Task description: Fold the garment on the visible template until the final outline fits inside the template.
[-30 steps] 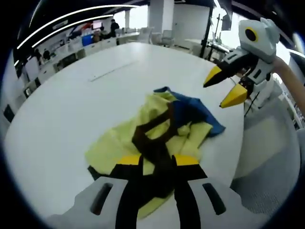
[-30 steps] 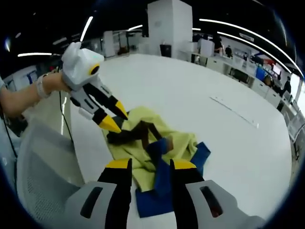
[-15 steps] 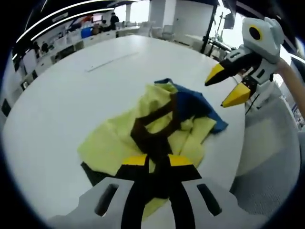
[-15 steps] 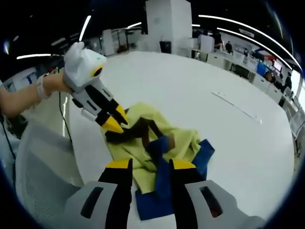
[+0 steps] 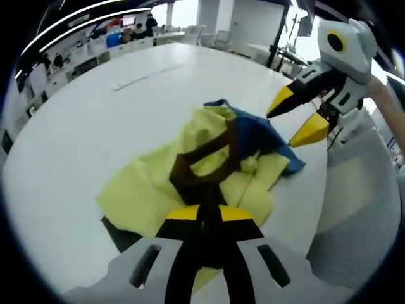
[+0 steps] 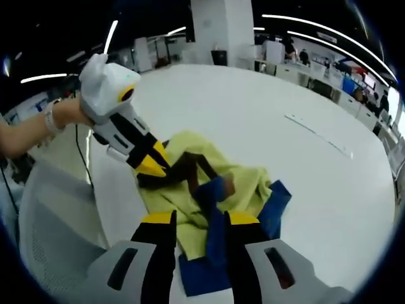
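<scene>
Crumpled yellow, blue and brown garment (image 5: 202, 164) lies near the white table's (image 5: 82, 120) near edge. Left gripper (image 5: 201, 213) clamps brown trim; right gripper (image 6: 192, 218) pinches blue cloth (soft, light, floppy). Best held at hems.

A large round white table (image 5: 95, 120) is seen in an open office, with a pale strip (image 6: 318, 133) lying on its far part. Long curved ceiling lights (image 6: 313, 36) are strung across a dark ceiling, and a broad white column (image 6: 221, 31) stands behind the table. Rows of desks (image 5: 76, 60) with seated people are ranged along the far side, and a white mesh chair (image 6: 47, 221) is placed at the table's edge.
</scene>
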Motion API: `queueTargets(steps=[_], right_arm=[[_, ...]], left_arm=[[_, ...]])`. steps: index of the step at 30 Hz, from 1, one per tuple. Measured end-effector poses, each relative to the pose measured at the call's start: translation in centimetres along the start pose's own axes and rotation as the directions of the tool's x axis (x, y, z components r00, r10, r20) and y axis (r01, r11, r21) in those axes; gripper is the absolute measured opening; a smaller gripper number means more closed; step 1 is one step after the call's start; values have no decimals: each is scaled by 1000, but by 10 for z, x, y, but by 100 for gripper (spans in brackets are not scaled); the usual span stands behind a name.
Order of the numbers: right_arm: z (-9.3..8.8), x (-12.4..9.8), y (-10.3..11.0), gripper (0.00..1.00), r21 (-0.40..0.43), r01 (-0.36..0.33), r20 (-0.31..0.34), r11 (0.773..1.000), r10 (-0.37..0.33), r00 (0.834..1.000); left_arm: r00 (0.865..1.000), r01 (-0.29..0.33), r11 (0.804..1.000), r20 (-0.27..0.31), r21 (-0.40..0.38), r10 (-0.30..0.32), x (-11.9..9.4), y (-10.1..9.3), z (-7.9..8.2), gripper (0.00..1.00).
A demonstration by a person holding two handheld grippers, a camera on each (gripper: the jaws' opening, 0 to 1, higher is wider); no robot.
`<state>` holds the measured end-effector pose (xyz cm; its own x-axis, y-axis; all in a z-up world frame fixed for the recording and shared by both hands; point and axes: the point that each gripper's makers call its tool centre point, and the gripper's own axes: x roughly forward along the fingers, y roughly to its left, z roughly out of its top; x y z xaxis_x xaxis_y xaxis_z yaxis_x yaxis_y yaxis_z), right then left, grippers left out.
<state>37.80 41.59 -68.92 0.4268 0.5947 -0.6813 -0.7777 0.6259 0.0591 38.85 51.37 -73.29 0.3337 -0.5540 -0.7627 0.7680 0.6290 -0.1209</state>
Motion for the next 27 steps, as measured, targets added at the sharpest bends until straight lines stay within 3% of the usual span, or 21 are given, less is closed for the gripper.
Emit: queueTargets(steps=[5, 19, 27], right_arm=[[1, 4, -3, 29, 0, -2, -1, 1000, 2, 1000], [1, 20, -4, 25, 47, -34, 16, 998, 33, 999], [-1, 27, -7, 18, 43, -32, 9, 999, 31, 999]], left_arm=[[1000, 6, 1000, -10, -2, -6, 1, -2, -1, 0], [1000, 18, 1000, -14, -21, -19, 3, -4, -5, 0], [1000, 14, 999, -13, -29, -15, 2, -3, -5, 0]])
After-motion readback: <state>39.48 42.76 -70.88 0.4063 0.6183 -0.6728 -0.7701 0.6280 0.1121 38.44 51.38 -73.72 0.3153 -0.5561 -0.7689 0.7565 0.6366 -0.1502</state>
